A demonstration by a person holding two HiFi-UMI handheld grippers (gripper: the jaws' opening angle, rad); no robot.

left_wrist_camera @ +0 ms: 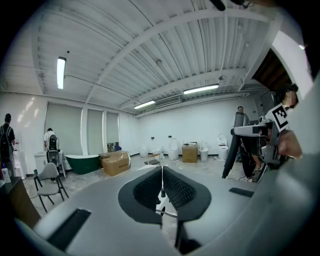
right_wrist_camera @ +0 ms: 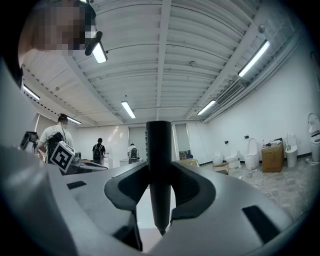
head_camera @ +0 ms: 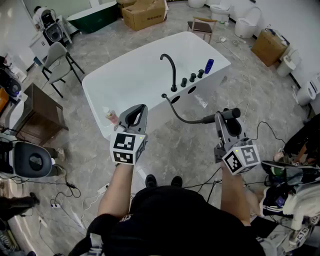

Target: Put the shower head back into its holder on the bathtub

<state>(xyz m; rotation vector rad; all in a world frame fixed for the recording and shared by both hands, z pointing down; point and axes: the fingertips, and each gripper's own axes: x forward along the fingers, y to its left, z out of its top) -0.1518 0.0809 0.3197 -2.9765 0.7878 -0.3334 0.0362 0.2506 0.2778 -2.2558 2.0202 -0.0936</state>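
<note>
A white bathtub (head_camera: 125, 75) stands ahead, with a black curved faucet (head_camera: 170, 67) and black knobs (head_camera: 192, 77) on its near right rim. Dark openings (head_camera: 175, 99) sit in that rim beside the faucet. A black hose (head_camera: 182, 119) runs from the rim to the black shower head (head_camera: 231, 114). My right gripper (head_camera: 225, 120) is shut on the shower head and holds it over the floor, right of the tub. In the right gripper view the shower head (right_wrist_camera: 159, 150) stands upright between the jaws of the right gripper (right_wrist_camera: 160, 175). My left gripper (head_camera: 136, 112) (left_wrist_camera: 161, 187) is shut and empty, near the tub's front edge.
A blue bottle (head_camera: 209, 65) stands on the tub's far right rim and a small pink bottle (head_camera: 112, 116) near its front left edge. A grey chair (head_camera: 57, 60) and wooden table (head_camera: 37, 117) are at the left. Cardboard boxes (head_camera: 145, 12) and toilets (head_camera: 245, 27) line the back. Cables (head_camera: 75, 200) cross the floor.
</note>
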